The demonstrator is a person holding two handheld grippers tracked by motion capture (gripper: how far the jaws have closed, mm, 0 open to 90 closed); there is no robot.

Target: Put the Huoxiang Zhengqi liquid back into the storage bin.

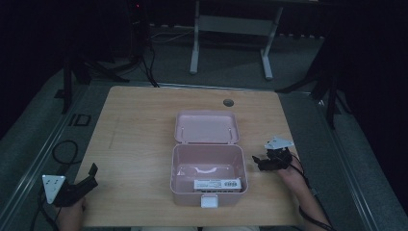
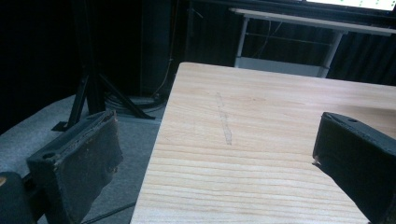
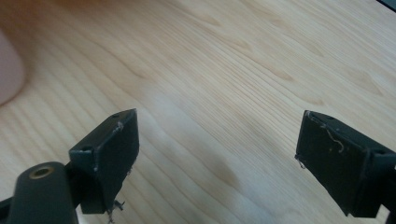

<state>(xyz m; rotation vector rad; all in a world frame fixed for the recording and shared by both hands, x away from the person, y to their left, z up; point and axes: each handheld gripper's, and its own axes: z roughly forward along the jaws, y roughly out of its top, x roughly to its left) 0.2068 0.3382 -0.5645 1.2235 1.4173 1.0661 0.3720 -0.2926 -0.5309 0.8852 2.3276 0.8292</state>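
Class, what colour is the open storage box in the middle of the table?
Pale pink. The box and its raised lid show best in the high view.

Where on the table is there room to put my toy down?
Left of the pink box, up to the left tongs, the table is bare. Behind the lid there's room too. It's tighter between the box and the right tongs.
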